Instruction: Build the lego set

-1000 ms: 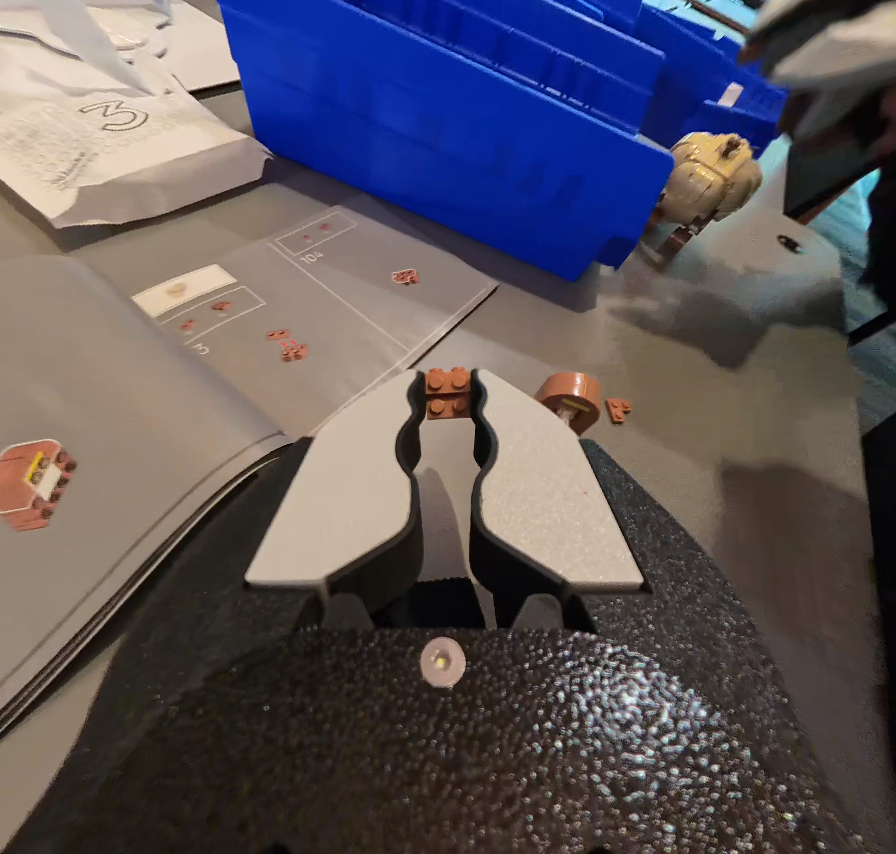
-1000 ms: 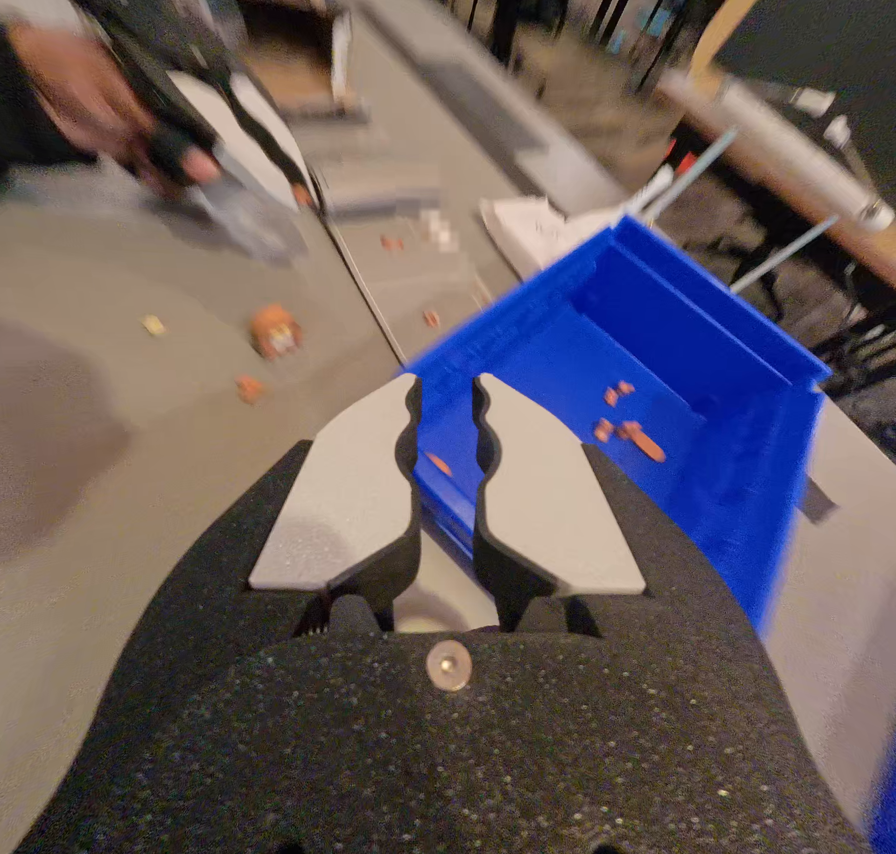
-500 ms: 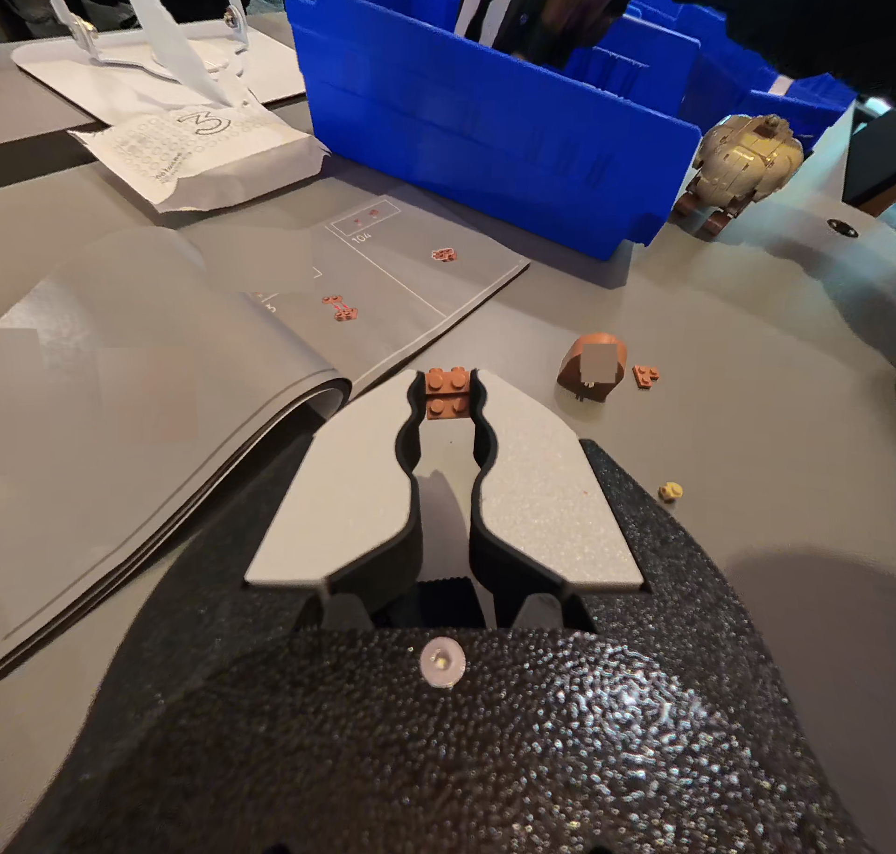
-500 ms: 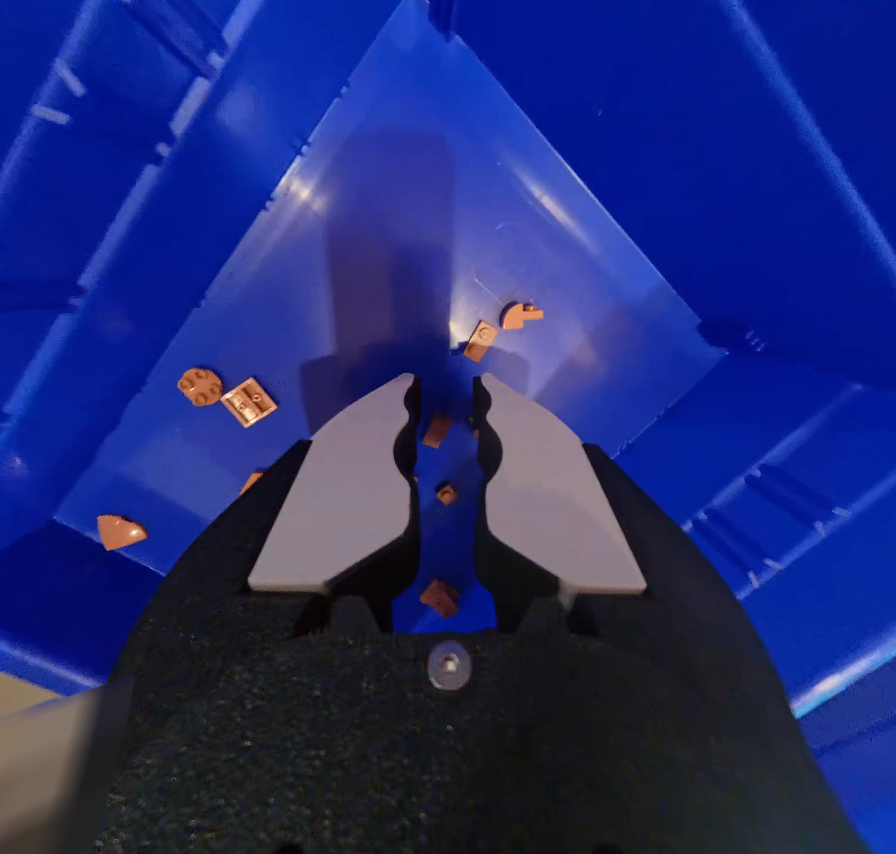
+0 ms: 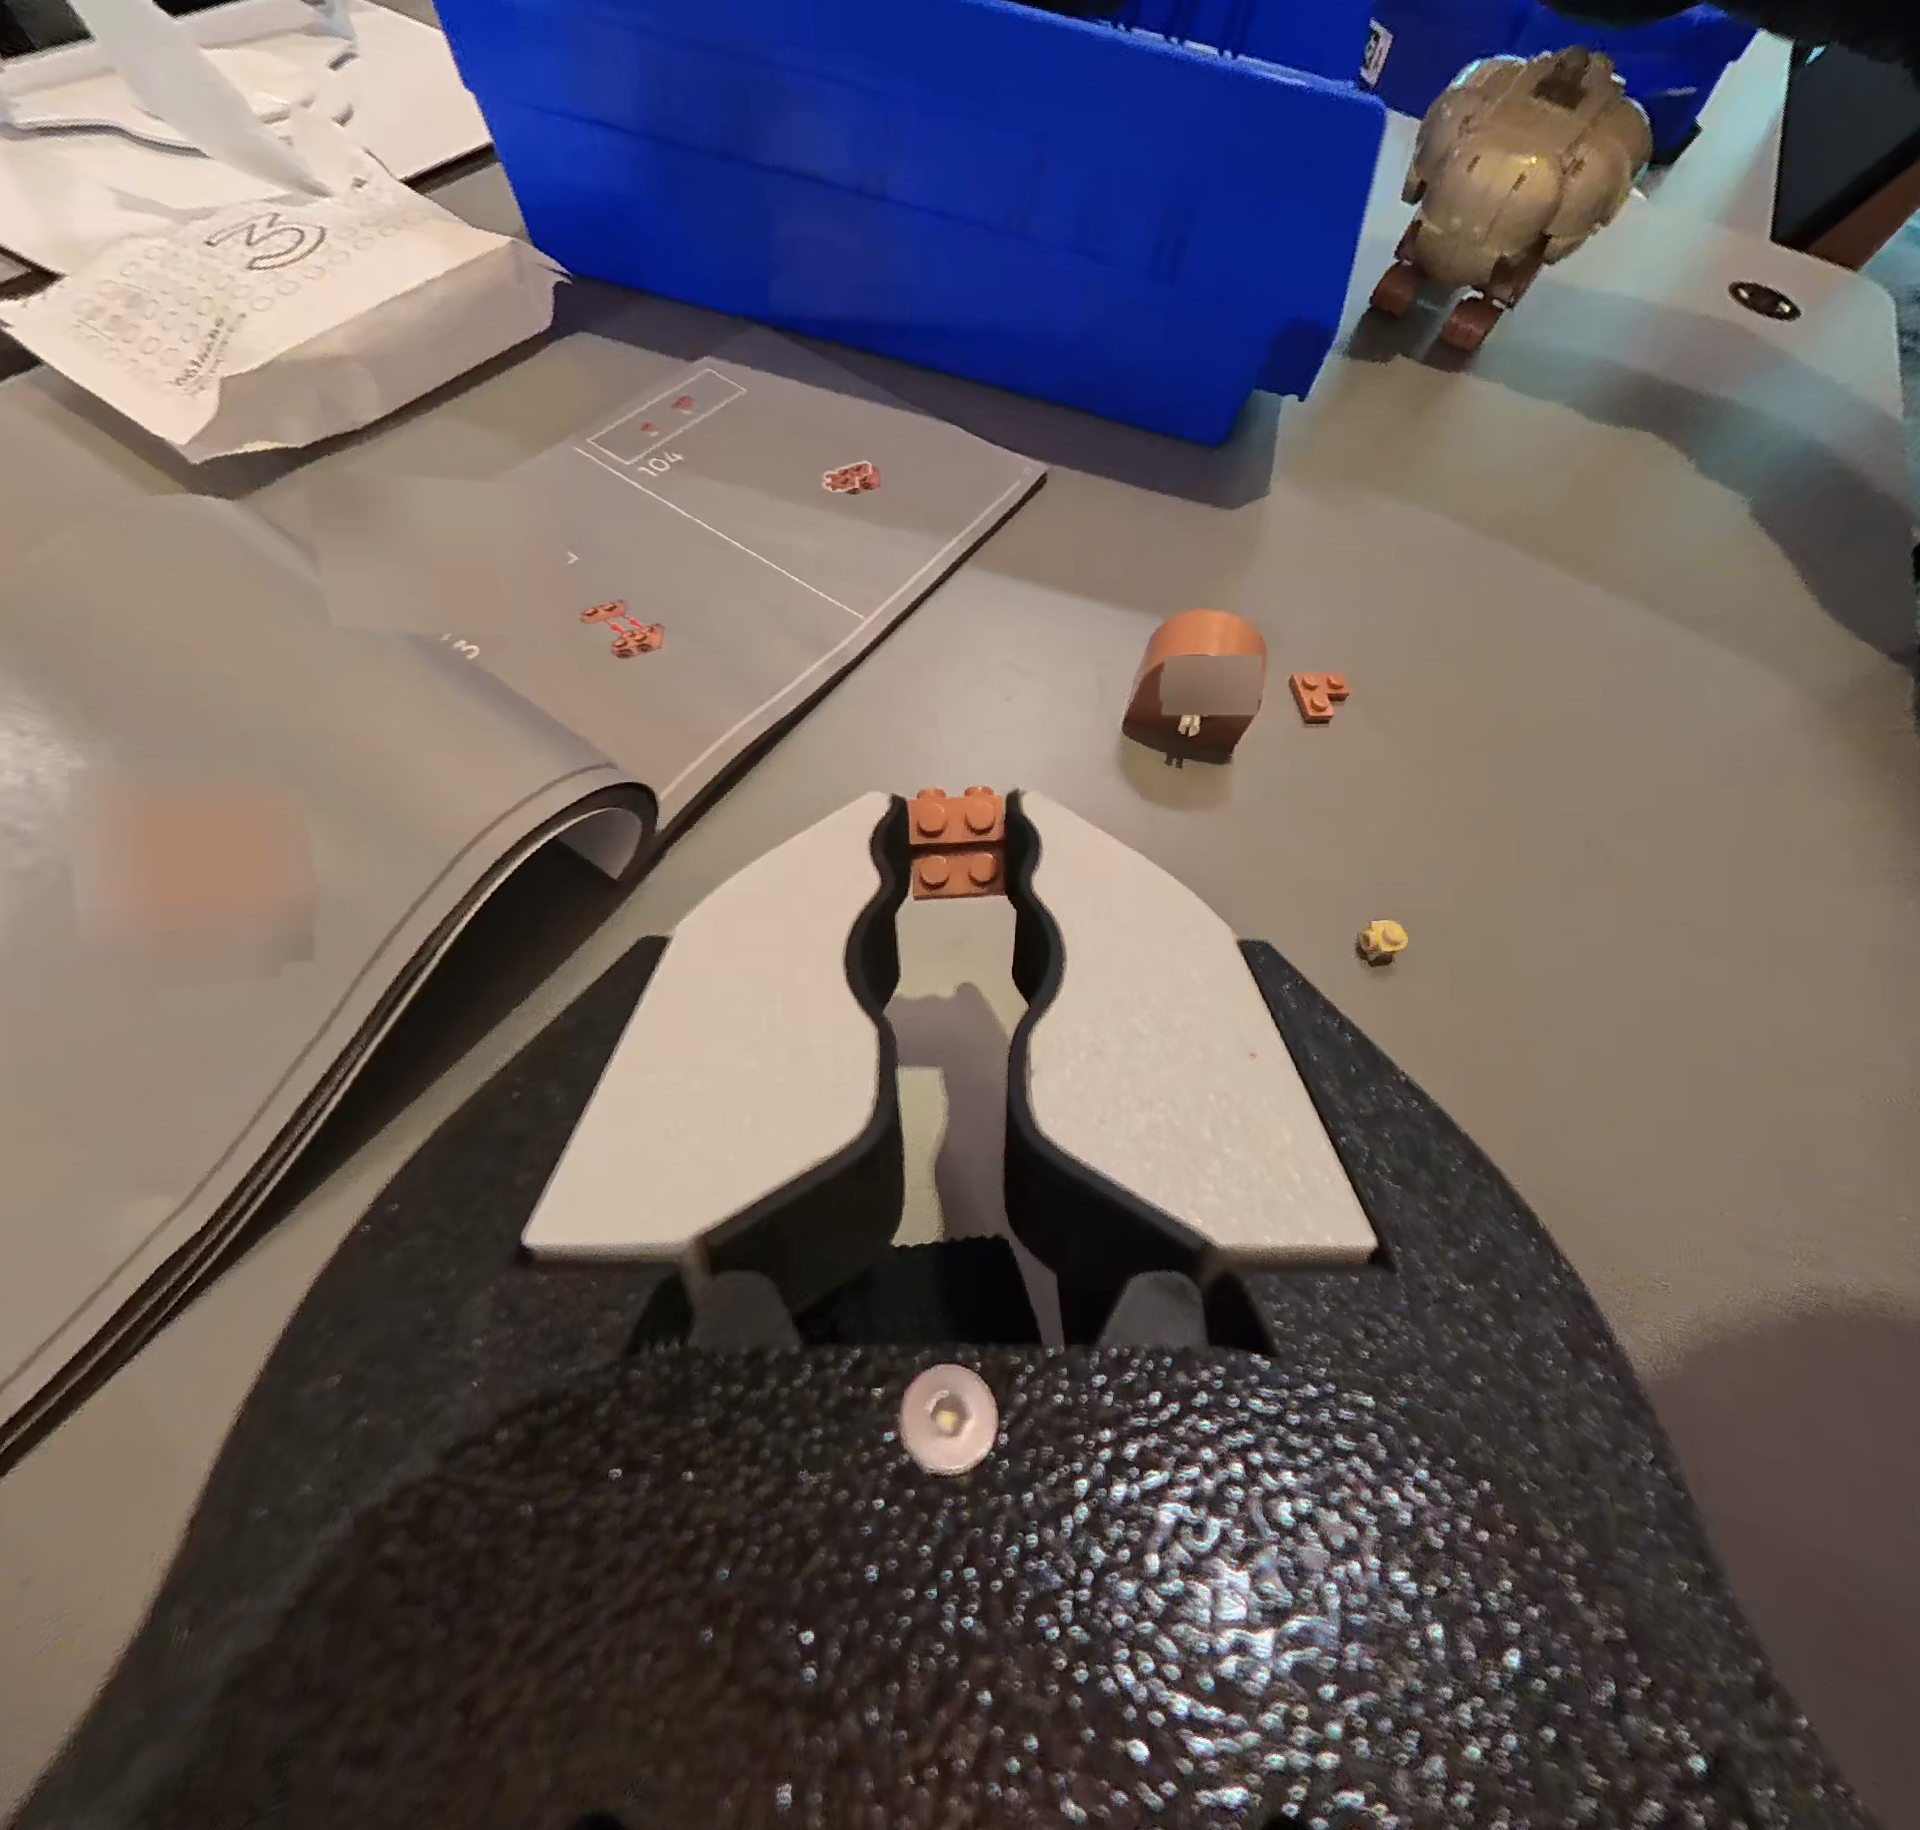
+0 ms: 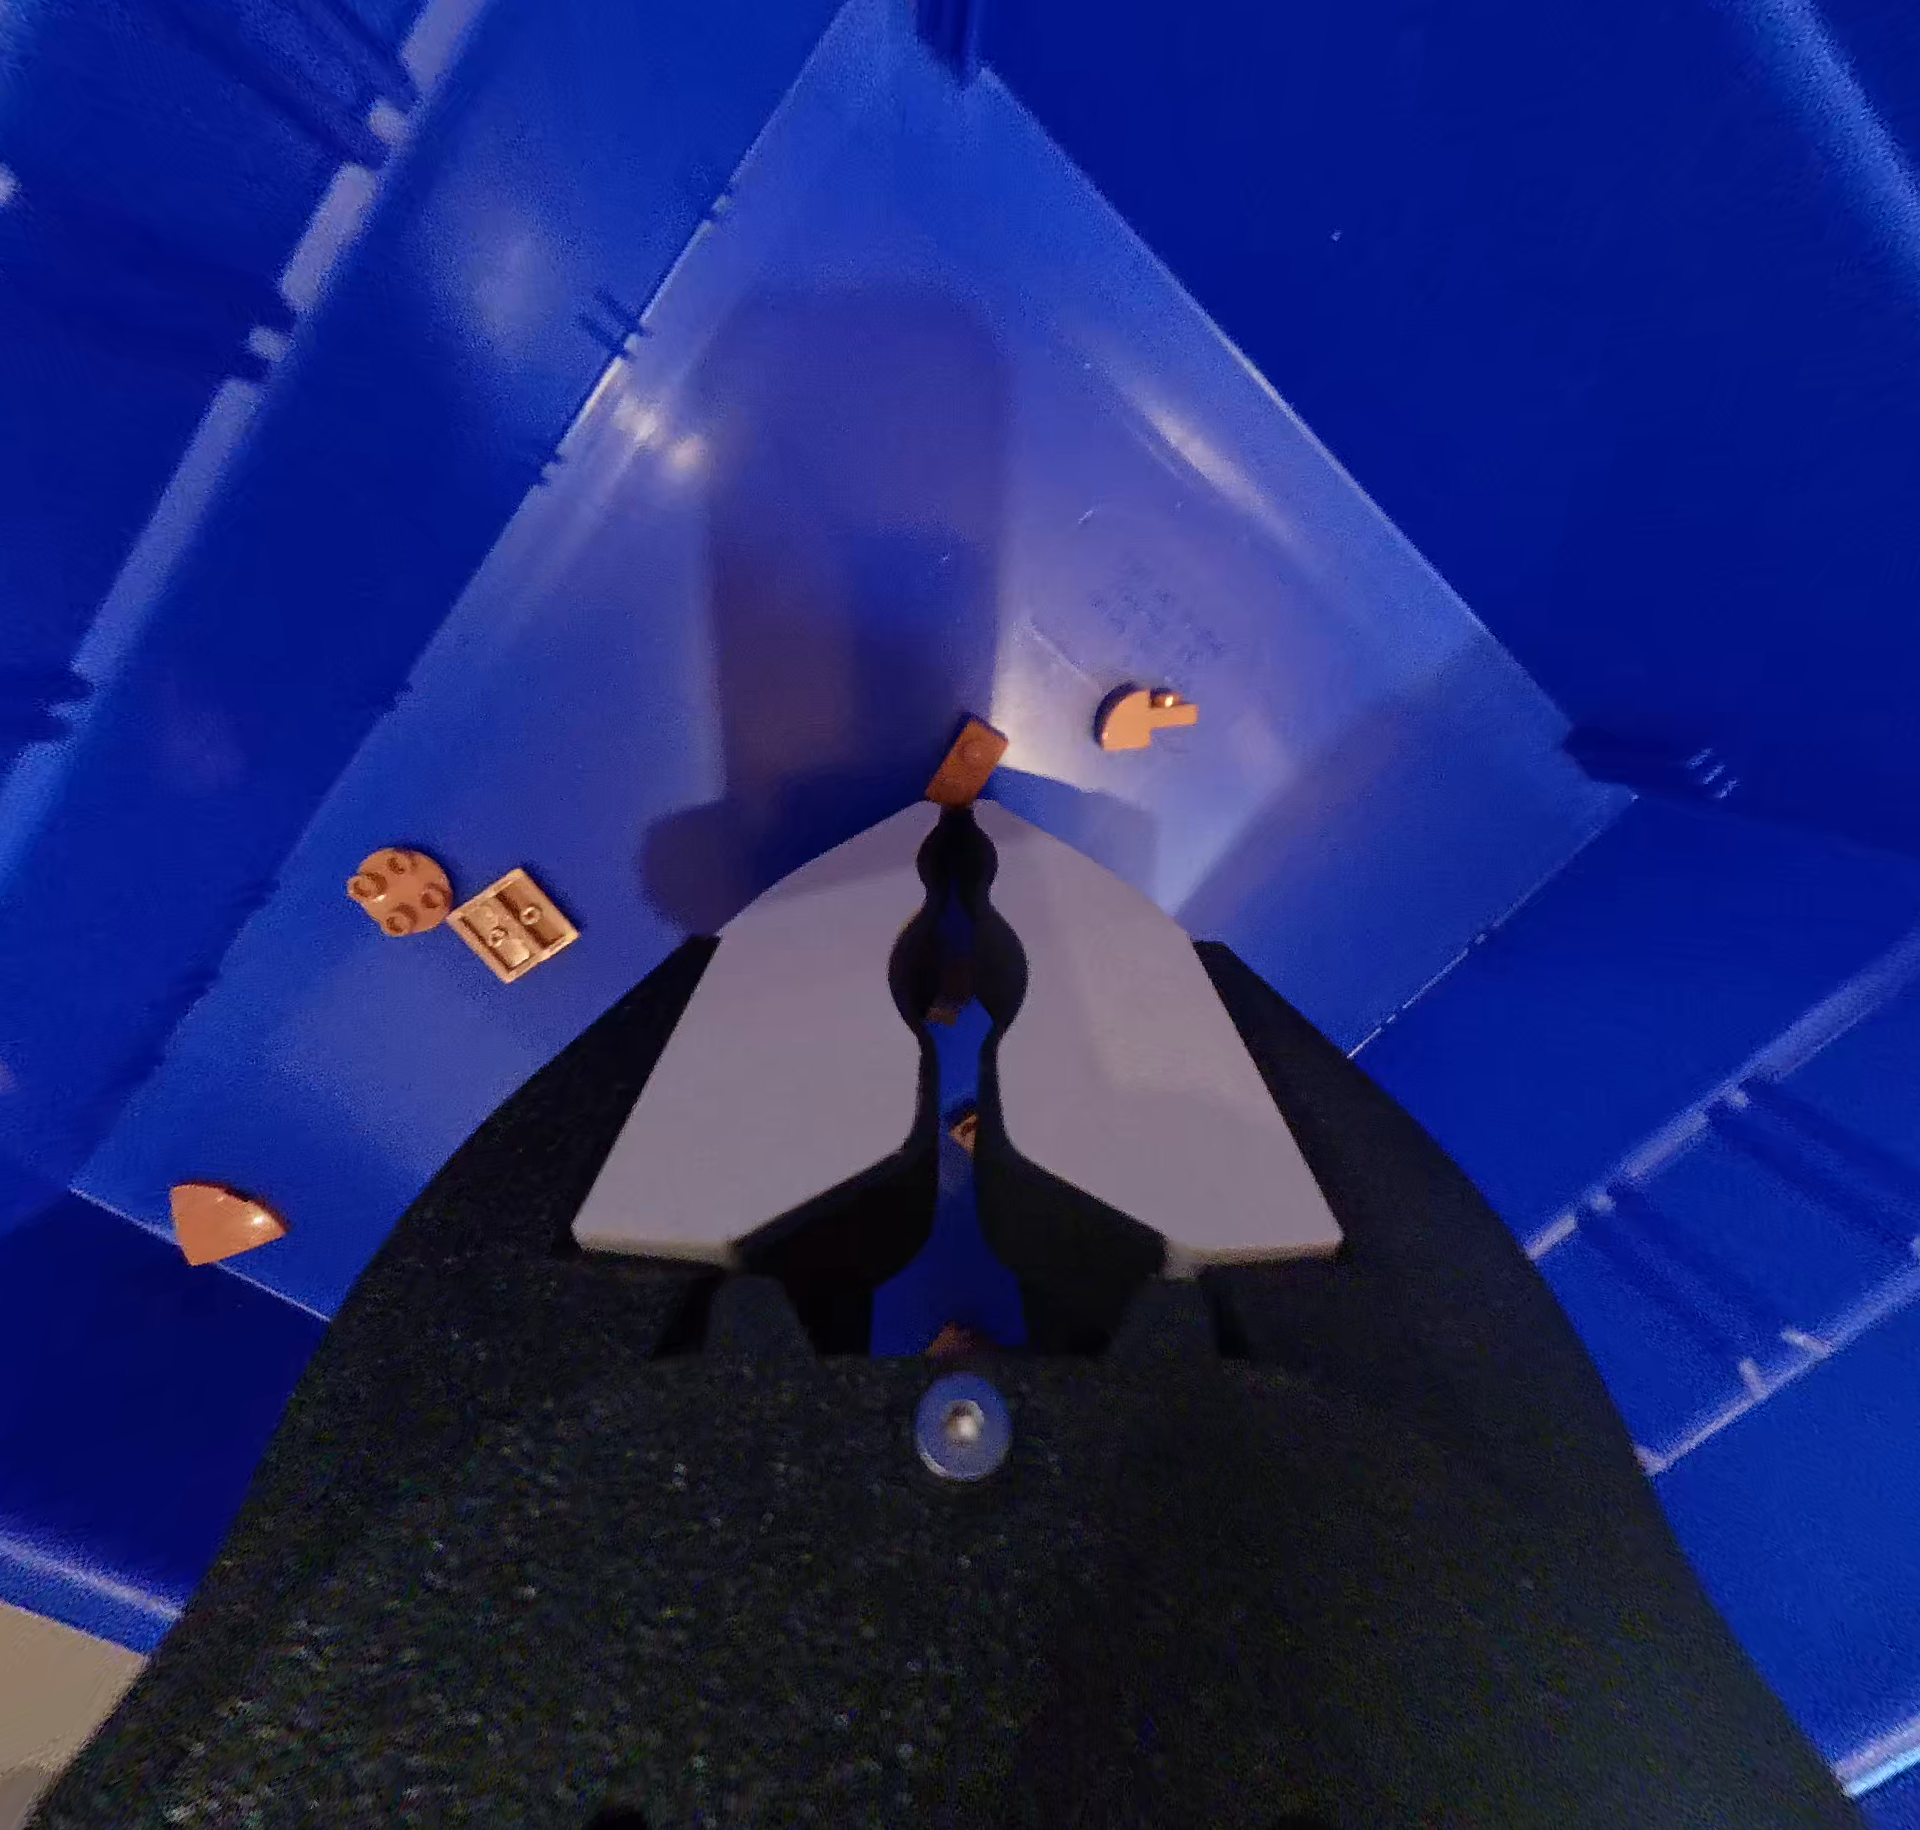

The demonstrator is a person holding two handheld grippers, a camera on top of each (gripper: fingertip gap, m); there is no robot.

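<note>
In the left wrist view my left gripper is shut on a small brown studded Lego piece, held just above the grey table. Both pads press its sides. In the right wrist view my right gripper is down inside a blue bin, with its fingertips closed together. A small brown plate lies right at the tips. I cannot tell whether its edge is pinched. Other brown pieces lie on the bin floor: a round plate, an upturned plate, a wedge and a curved piece.
On the table are an open instruction booklet, a white paper bag, the blue bin, a tan built model, a brown round part, a small brown corner plate and a tiny tan piece. The left gripper's tips are roughly 35 centimeters from the right gripper's. The upturned plate is about 8 centimeters from my right fingertips.
My right gripper went from above the table into the blue bin, then closed its fingers there. My left gripper kept its grip on the brown piece and shifted only slightly.
</note>
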